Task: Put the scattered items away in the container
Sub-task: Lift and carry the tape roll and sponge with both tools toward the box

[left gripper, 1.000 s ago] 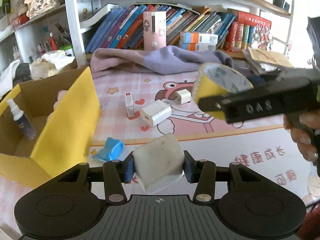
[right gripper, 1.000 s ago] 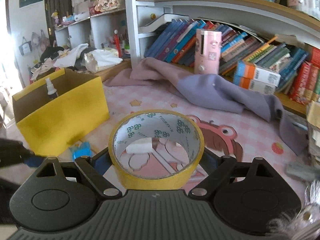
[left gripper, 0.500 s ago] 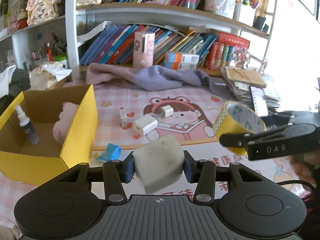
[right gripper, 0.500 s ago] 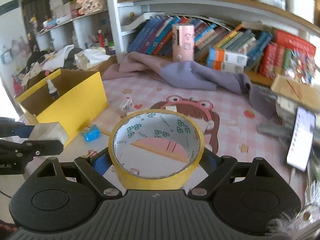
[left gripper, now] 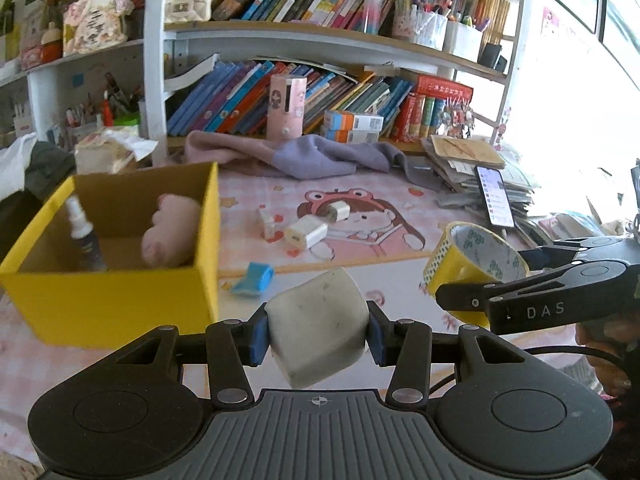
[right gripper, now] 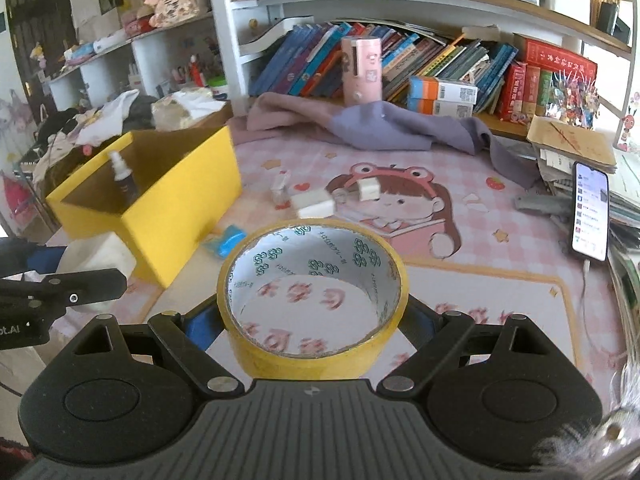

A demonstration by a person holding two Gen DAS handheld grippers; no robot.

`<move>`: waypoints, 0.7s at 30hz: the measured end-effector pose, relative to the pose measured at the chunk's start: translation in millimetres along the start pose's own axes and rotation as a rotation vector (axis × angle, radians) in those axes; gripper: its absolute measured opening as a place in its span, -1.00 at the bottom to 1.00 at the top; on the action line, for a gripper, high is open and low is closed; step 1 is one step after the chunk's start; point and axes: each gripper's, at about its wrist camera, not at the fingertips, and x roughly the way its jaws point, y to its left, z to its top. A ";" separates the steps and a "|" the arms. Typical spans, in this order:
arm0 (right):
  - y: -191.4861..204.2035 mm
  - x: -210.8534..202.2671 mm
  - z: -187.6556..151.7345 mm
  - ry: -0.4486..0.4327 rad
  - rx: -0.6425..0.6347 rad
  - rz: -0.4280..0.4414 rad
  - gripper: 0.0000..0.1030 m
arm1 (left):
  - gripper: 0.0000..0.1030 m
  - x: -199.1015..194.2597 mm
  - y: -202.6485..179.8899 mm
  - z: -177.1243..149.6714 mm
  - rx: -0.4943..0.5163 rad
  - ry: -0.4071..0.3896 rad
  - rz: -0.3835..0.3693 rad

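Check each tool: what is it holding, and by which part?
The left tool clamps a grey-white block by its two opposite side faces. The right tool grips a yellow tape roll across its outer wall, opening facing up.

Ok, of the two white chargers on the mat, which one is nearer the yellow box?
The bigger charger, lying flat beside the small red-and-white tube. The smaller charger sits farther from the yellow box, on the cartoon's face.

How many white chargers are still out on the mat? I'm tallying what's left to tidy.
2. The larger charger lies mid-mat beside a small white-and-red tube; the smaller charger sits just behind it on the cartoon's hat. Others may be hidden.
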 end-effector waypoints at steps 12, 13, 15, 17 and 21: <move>102.3 -23.6 -50.2 0.041 -0.024 0.008 0.74 | -0.11 -72.8 53.7 -56.0 -0.024 0.014 -0.004; 110.6 -24.7 -52.9 0.045 -0.032 0.015 0.74 | -0.11 -78.0 58.3 -59.5 -0.032 0.012 0.000; 124.9 -27.4 -56.8 0.049 -0.046 0.027 0.74 | -0.11 -86.4 65.7 -65.4 -0.043 0.010 0.005; 137.0 -30.5 -59.1 0.048 -0.059 0.035 0.74 | -0.11 -93.8 71.0 -69.9 -0.047 0.007 0.007; 155.1 -35.8 -61.5 0.043 -0.081 0.041 0.74 | -0.11 -105.2 79.7 -76.3 -0.057 -0.009 0.012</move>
